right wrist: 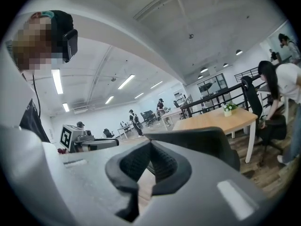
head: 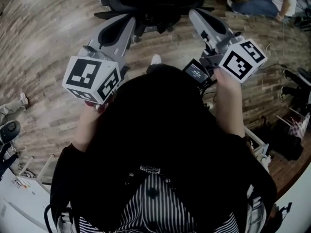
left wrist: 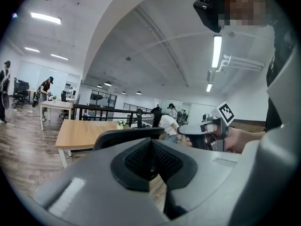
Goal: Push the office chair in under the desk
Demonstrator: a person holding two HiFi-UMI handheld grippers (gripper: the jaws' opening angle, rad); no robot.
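Pushing unevenly is to be feared: with the left claw and right claw both shut and empty, the office chair just ahead of them could be swivelled aside and the desk beyond it missed

Worn wood-plank floor fills the head view's upper half. At its upper right a person in jeans crouches. Dark gear, perhaps bags and cables, crowds the right edge, and a white surface sits at the lower left. In the left gripper view, a strip light hangs at the upper right, a black railing crosses mid-frame, and a small potted plant stands just below it.
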